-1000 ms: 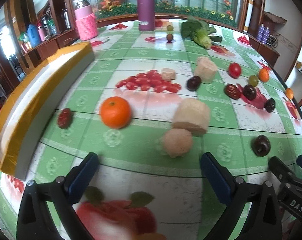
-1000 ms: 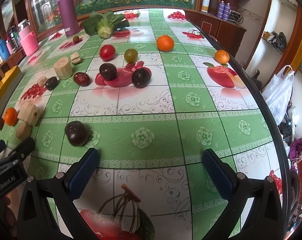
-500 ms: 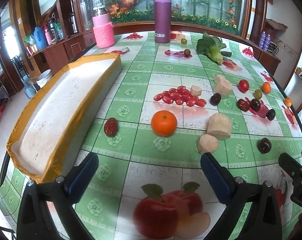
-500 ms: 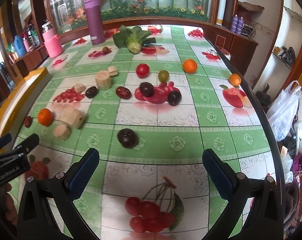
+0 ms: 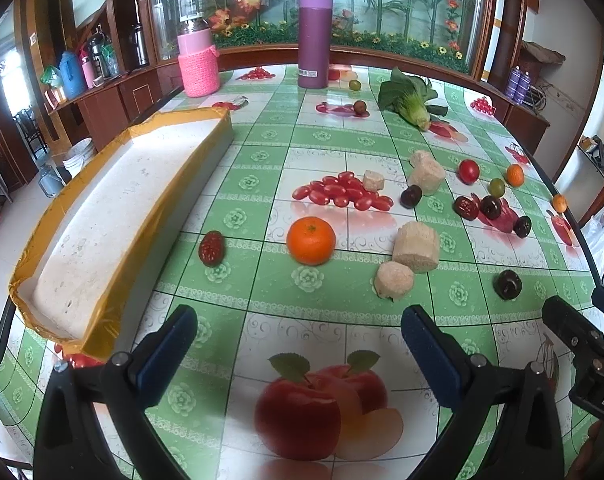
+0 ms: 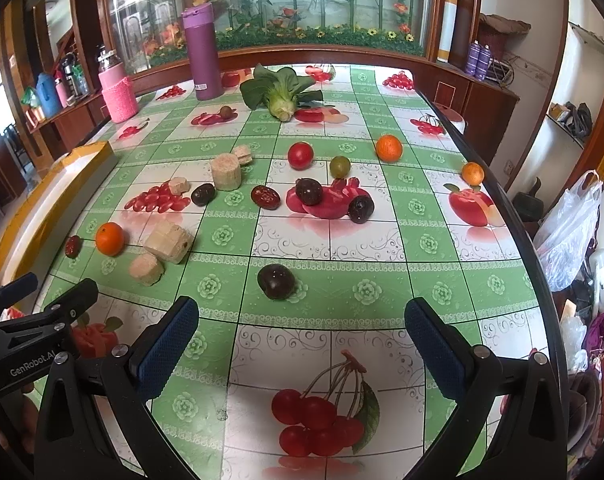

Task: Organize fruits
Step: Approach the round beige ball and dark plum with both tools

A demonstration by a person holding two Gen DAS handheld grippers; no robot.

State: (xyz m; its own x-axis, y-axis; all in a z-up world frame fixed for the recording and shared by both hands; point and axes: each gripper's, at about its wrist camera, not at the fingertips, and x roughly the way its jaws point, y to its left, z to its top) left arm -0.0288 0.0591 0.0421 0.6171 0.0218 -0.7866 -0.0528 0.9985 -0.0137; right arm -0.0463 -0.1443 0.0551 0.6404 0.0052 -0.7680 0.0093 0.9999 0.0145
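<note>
A long foam tray (image 5: 114, 216) lies along the table's left edge. Just right of it sits a red date (image 5: 211, 247), then a tangerine (image 5: 311, 240), then two cut cylinders (image 5: 416, 242) touching each other. A dark plum (image 6: 276, 281) lies alone nearer the right gripper (image 6: 302, 340). Behind, more plums, dates and a tomato (image 6: 300, 155) cluster mid-table. A bok choy (image 6: 280, 92) and a tall flask (image 6: 203, 52) stand at the far end.

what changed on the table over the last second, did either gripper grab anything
Both the left gripper and the right gripper pulled up and back from the table, so more of it shows. Neither took hold of anything; both stay open and empty. The round orange tangerine, dark plum and foam tray with yellow tape did not move.
</note>
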